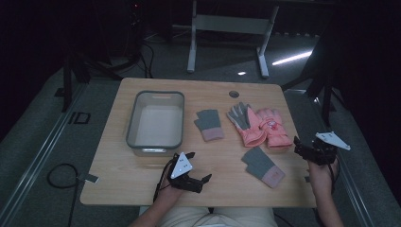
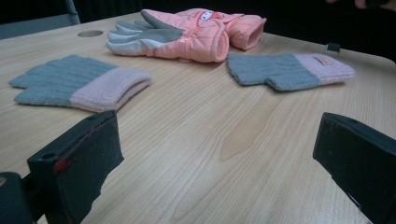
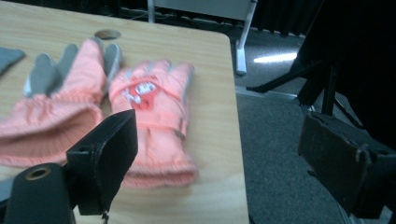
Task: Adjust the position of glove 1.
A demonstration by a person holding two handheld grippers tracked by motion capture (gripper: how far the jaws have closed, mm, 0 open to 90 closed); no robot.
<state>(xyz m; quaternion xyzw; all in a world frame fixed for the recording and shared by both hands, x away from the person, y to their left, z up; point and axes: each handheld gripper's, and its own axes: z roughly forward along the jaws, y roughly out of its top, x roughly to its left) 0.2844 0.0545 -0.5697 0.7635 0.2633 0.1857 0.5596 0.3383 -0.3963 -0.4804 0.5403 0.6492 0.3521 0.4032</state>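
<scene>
From the high view, my left tool (image 1: 197, 181) sits jaws apart at the bench's (image 1: 142, 187) near edge; my right tool (image 1: 302, 150), also released, hangs off the right edge. The grey bin (image 1: 156, 118) stands empty.

Left gripper view: two grey knit gloves lie ahead, one forward-left (image 2: 79, 84), one forward-right (image 2: 289, 70), cuffs pink.

Right gripper view: the coral gloves (image 3: 154, 107) lie just ahead-left, fingers pointing away, cuffs nearest, so I'd say the right hand is closer. A red-and-white patch shows, unreadable.
</scene>
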